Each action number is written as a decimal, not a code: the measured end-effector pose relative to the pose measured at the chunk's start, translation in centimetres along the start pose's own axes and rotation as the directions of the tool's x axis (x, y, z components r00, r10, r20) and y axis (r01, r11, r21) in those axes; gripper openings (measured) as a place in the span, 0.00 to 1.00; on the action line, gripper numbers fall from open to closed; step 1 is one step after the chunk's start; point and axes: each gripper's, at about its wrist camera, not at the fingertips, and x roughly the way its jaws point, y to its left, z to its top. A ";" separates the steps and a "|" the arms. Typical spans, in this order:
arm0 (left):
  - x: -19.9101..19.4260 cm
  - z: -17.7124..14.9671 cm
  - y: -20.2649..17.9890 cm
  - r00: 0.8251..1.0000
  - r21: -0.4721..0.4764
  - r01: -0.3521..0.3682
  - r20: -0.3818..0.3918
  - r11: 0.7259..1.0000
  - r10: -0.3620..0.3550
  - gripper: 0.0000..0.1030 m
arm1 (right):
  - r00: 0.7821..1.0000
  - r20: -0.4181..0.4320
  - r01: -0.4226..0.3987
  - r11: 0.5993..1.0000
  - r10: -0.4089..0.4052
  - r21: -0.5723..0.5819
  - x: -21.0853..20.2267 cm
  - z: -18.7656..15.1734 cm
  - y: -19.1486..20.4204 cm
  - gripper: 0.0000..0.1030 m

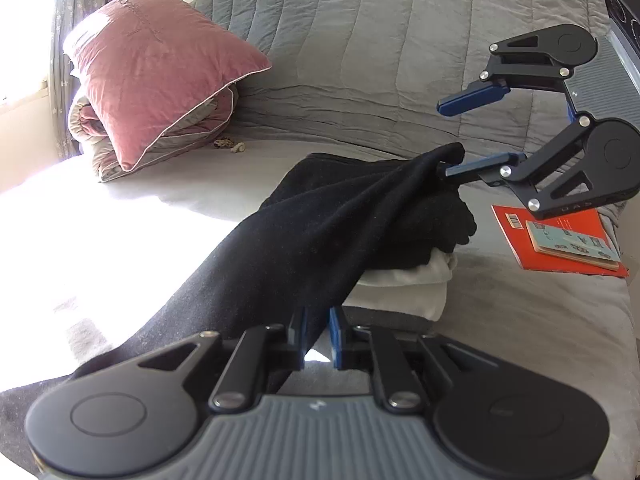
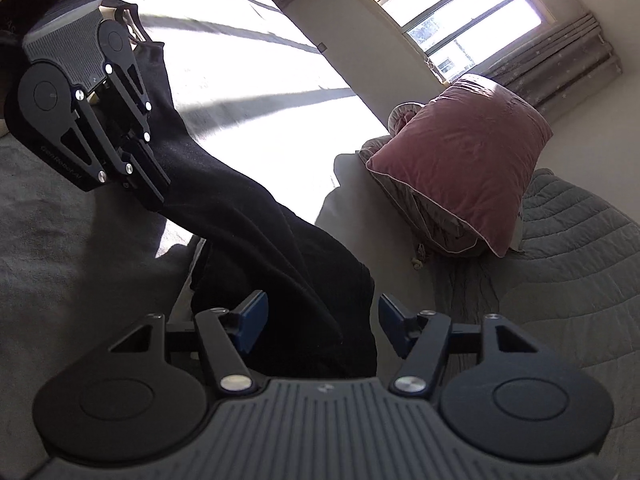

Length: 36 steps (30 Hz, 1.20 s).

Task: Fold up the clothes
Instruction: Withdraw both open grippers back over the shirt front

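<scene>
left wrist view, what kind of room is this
Most likely a bedroom. The work surface is a bed under a grey quilted cover, a pink pillow sits on a rolled duvet, and a curtained window shows in the right wrist view.

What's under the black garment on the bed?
Under the black garment lies folded white clothing, only its near edges showing. How far it extends beneath, or whether anything else lies there, is covered.

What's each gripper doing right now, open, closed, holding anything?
Left gripper: shut on the black garment, pinching a stretched fold.
Right gripper: open, jaws spread wide; the garment drapes over one finger, not clamped.
</scene>
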 end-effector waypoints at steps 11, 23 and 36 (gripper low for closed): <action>1.2 0.3 -0.4 1.000 0.018 -0.023 0.002 1.000 0.023 0.39 | 0.983 0.041 0.181 0.962 -0.177 -0.202 0.4 1.8 0.0 0.08; -0.4 -0.2 -0.9 0.998 0.005 0.051 -0.038 0.999 -0.051 0.40 | 0.990 -0.058 0.101 0.935 -0.128 -0.339 -0.8 -2.9 4.6 0.09; -12.1 -3.9 3.2 0.993 -0.160 -0.110 0.026 0.981 0.116 0.79 | 0.993 0.043 0.111 0.994 -0.111 -0.007 -6.9 1.4 4.3 0.48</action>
